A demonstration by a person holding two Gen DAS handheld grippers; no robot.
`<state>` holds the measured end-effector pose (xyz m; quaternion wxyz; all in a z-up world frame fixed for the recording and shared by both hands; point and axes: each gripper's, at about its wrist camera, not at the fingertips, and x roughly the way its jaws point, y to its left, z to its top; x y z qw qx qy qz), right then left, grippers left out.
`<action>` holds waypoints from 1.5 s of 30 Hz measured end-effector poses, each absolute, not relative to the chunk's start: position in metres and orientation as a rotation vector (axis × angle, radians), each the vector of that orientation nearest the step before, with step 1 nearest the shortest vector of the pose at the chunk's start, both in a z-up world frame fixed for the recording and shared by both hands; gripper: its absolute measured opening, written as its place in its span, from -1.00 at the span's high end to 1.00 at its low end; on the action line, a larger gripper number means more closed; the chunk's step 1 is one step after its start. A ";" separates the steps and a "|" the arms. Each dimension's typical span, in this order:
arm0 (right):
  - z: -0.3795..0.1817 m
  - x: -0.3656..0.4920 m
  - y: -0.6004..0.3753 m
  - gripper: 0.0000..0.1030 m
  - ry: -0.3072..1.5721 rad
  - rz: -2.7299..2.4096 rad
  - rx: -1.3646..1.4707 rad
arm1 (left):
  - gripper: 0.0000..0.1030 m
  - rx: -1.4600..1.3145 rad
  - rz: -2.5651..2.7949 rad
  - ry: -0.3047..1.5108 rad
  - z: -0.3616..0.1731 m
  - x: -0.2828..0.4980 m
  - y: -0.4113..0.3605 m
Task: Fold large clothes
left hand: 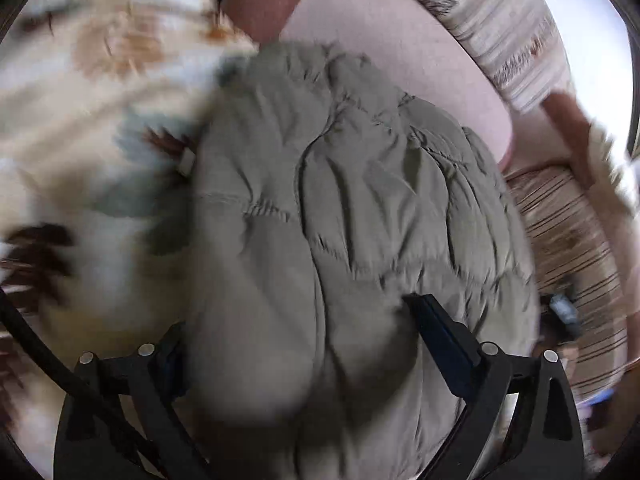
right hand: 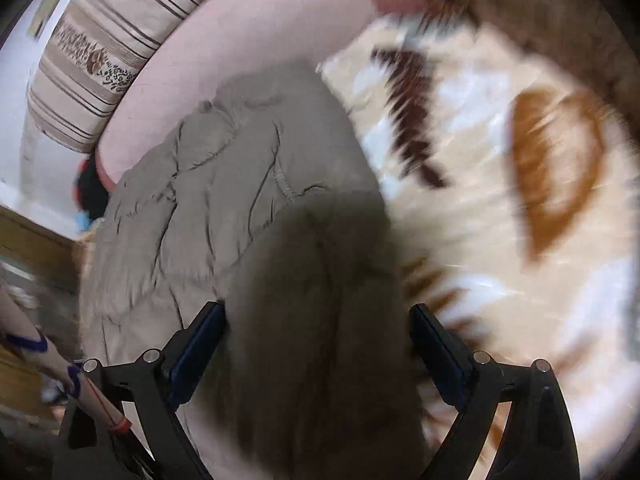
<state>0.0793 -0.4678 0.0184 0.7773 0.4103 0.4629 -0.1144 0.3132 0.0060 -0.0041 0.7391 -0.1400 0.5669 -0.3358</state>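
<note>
A big puffy grey-green coat (left hand: 360,208) lies bunched up and wrinkly on a soft blanket with brown and orange leaf shapes. Its far end, toward 12 o'clock, reaches a plain pink sheet. Stitched lines cross its padded top.

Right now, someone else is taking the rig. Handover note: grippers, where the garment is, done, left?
Left gripper: jaws wide, a thick fold of the grey padded jacket bulging between the fingers; the frames do not show the pads pressing on it.
Right gripper: jaws wide too, a darker, blurred bulge of the same jacket between its fingers.
Jacket lies bunched on the patterned blanket, with a pink sheet beyond it and a striped cushion past that.
Done: looks doubled over at least once, though blur hides the edges.
Left: probably flatten, square it up and check the fold.
</note>
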 end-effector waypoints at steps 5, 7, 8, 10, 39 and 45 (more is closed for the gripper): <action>0.018 0.103 -0.473 -0.31 0.984 -0.148 0.962 | -0.69 -0.237 -0.789 1.208 0.023 0.309 -0.023; 0.033 0.103 -0.479 0.03 0.939 -0.145 0.936 | -0.58 -0.207 -0.775 1.196 0.034 0.312 -0.033; 0.037 0.101 -0.485 0.05 0.914 -0.161 0.941 | -0.53 -0.209 -0.763 1.198 0.034 0.316 -0.035; 0.034 0.101 -0.490 0.06 0.903 -0.208 0.943 | -0.53 -0.191 -0.712 1.199 0.028 0.324 -0.042; 0.036 0.118 -0.414 -0.43 0.835 -0.493 0.297 | -0.87 -0.080 -0.456 1.002 0.032 0.316 -0.059; 0.059 0.110 -0.410 -0.48 0.844 -0.578 0.270 | -0.86 -0.026 -0.398 0.884 0.083 0.268 -0.043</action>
